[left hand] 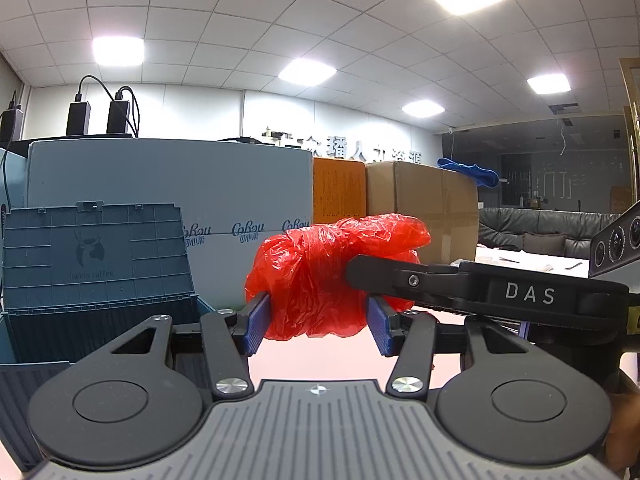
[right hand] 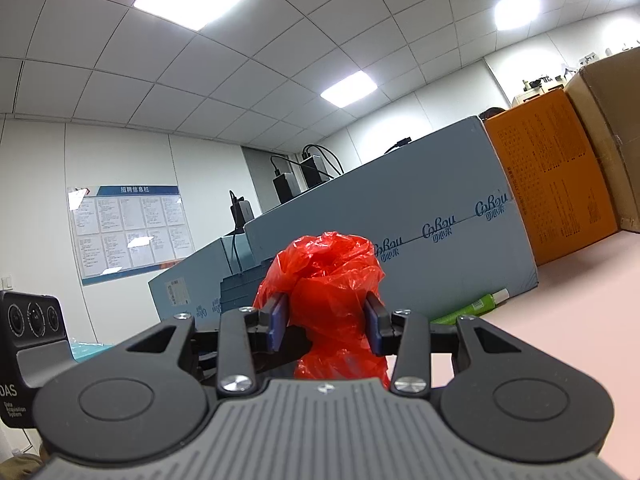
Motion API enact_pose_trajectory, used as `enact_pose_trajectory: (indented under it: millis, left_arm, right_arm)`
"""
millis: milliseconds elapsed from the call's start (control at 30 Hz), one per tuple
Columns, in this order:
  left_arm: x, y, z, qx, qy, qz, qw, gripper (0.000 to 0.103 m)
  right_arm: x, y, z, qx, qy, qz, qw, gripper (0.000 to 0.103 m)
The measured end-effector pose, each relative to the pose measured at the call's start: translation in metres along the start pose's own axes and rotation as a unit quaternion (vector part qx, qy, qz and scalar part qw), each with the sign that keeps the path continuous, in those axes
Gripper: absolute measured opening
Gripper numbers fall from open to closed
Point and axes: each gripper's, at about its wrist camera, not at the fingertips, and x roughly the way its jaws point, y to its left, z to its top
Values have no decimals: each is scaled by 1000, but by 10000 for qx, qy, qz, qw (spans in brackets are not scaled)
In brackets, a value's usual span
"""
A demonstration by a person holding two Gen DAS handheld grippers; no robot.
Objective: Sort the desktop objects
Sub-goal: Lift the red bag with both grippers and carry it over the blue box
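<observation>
A crumpled red plastic bag (left hand: 320,276) hangs above the pink desk between both grippers. My left gripper (left hand: 318,322) has its blue pads (left hand: 256,322) against the bag's two sides. The right gripper reaches in from the right in the left wrist view (left hand: 360,270) and grips the same bag. In the right wrist view the bag (right hand: 332,280) is pinched between the right gripper's (right hand: 326,322) pads (right hand: 374,322). A blue-grey storage box (left hand: 96,256) with its lid up stands at the left, close to the left gripper.
A long pale blue carton (left hand: 224,184), an orange box (left hand: 338,192) and a brown carton (left hand: 424,204) line the back of the desk. A green tube (right hand: 476,306) lies by the blue carton. Black chargers (left hand: 100,116) sit on top of it. Pink desk surface (right hand: 560,320) lies to the right.
</observation>
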Motion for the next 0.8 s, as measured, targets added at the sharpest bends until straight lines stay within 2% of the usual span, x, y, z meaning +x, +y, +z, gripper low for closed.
enact_pose_trajectory:
  millis: [367,800]
  left_arm:
    - [-3,3,1,-13,-47,37,10000,46]
    - [-8,4,1,-12,-165,-144,9998,46]
  right_arm:
    - [4,6,-2,79,-83,-46,9999,44]
    - [-5,16,-4,11,-292,-309,9991,44]
